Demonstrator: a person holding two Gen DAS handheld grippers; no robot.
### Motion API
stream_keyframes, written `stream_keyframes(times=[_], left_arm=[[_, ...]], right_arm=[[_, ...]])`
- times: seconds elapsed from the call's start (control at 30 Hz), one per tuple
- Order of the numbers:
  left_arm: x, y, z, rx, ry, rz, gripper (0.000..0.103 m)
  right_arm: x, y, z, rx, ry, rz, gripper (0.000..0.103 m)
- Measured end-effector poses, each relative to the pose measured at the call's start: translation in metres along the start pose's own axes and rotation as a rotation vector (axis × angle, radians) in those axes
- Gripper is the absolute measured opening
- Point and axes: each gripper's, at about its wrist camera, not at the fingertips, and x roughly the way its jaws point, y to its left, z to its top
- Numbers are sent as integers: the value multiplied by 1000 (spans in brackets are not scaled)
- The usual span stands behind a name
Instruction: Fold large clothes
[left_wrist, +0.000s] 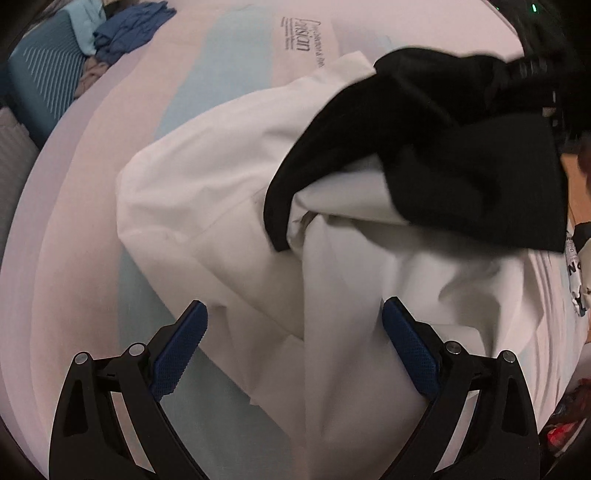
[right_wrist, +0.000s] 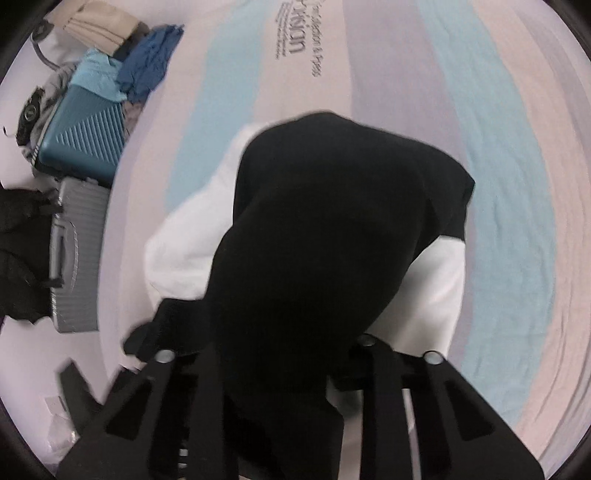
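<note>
A large white garment (left_wrist: 229, 206) with a black part (left_wrist: 461, 155) lies crumpled on the bed. My left gripper (left_wrist: 295, 306) hovers just above the white cloth, its blue pads (left_wrist: 181, 343) wide apart and holding nothing. In the right wrist view the black cloth (right_wrist: 325, 229) bulges up in front of the camera and runs down between the fingers of my right gripper (right_wrist: 288, 332), which is shut on it. The cloth hides that gripper's fingertips. White fabric (right_wrist: 184, 240) shows on both sides of the black part.
The bed sheet (right_wrist: 480, 110) has pale pink, lilac and blue bands and printed lettering. Beside the bed stand a teal suitcase (right_wrist: 85, 136) and a grey suitcase (right_wrist: 74, 258). Blue clothes (right_wrist: 147, 62) are piled at the bed's far corner. Dark fabric (right_wrist: 22, 251) hangs at the left edge.
</note>
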Motion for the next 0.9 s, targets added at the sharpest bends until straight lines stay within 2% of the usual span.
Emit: stream_keyframes(times=[0.27,0.53,0.63,0.73,0.9], left_arm=[[8,12,-13,9,-15,33,94],[18,40,-27,-34,-3,22,94],[23,47,-28,-57,-2,12,94],[30,53,-29,-83,3,0,94],[36,61,-31,-104,10,-12,95]], right_arm=[[-3,59,20,-34,-5,10,16],[46,114,48,-56,33,-23,18],[77,127,55,-60,65,-58,24],[99,139,56,-91,89,-84,35],[121,154,54,-168,117,-107,65]])
